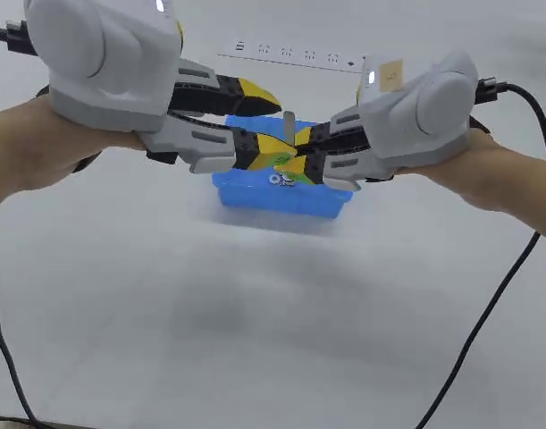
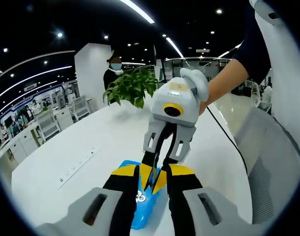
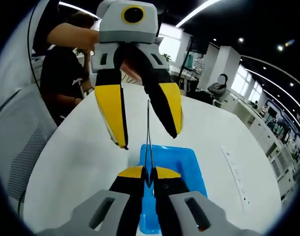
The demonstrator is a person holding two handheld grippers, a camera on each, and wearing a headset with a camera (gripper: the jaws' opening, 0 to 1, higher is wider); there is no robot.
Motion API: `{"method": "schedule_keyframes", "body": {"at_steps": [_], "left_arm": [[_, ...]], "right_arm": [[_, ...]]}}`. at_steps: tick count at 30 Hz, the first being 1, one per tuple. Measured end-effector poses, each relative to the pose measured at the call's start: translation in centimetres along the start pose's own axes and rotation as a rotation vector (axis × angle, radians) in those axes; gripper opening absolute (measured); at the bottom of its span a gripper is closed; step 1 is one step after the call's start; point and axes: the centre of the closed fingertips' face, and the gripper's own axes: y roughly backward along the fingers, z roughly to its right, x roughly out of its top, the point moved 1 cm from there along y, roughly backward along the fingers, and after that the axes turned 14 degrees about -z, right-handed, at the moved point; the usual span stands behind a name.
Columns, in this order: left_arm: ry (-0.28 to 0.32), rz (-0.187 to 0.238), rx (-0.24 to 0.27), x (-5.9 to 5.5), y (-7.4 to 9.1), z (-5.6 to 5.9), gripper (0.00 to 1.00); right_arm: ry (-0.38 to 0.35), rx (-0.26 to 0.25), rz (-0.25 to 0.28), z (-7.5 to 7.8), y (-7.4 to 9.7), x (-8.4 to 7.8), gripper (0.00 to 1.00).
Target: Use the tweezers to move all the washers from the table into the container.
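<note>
Both grippers cover the middle of the blue container, so most of its inside is hidden in the head view. A few small pale ring shapes show on its floor, too blurred to tell washers from print. The lower ends of the tweezers are lost behind the yellow jaw tips. On the bare white counter I can make out no washers.

The two hands hold the grippers level, nose to nose above the container. The right gripper has its jaws closed tight on the tweezers, which stand up thin and straight from them. The left gripper faces it with jaws spread wide, one on each side of the tweezers, gripping nothing.
</note>
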Motion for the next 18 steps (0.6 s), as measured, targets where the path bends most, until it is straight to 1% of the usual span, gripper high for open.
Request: {"method": "schedule_keyframes", "body": {"at_steps": [3,6,7,8,9,10,11,14,16,18], "left_arm": [[-0.013,0.000,-0.010,0.1,0.0,0.4,0.23],[-0.017,0.005,-0.024,0.3,0.3,0.8,0.16],[-0.021,0.007,-0.037,0.3,0.4,1.1,0.13],[-0.033,0.001,-0.049,0.5,0.4,1.8,0.10],[-0.048,-0.003,-0.051,0.5,0.5,2.0,0.08],[-0.071,-0.006,-0.034,0.7,0.5,2.3,0.08],[-0.069,-0.008,-0.043,0.7,0.6,2.6,0.07],[-0.098,-0.012,-0.030,0.9,0.8,2.8,0.07],[-0.145,-0.014,-0.022,1.2,1.2,3.2,0.07],[-0.148,-0.009,-0.029,1.5,1.5,3.5,0.06]], "right_arm": [[0.030,0.014,-0.008,-0.8,0.1,0.2,0.08],[0.049,0.021,-0.008,-1.3,0.4,0.5,0.08],[0.050,0.021,-0.007,-1.4,0.5,0.5,0.08],[0.052,0.020,-0.005,-1.4,0.6,0.6,0.08],[0.051,0.019,-0.004,-1.4,0.7,0.6,0.08],[0.056,0.017,-0.006,-1.4,0.8,0.6,0.08],[0.064,0.016,-0.008,-1.5,0.9,0.6,0.08],[0.081,0.010,-0.012,-1.7,1.2,0.8,0.08],[0.086,0.002,-0.010,-1.7,1.5,1.0,0.08],[0.089,-0.002,-0.003,-1.8,2.0,1.3,0.08]]}}
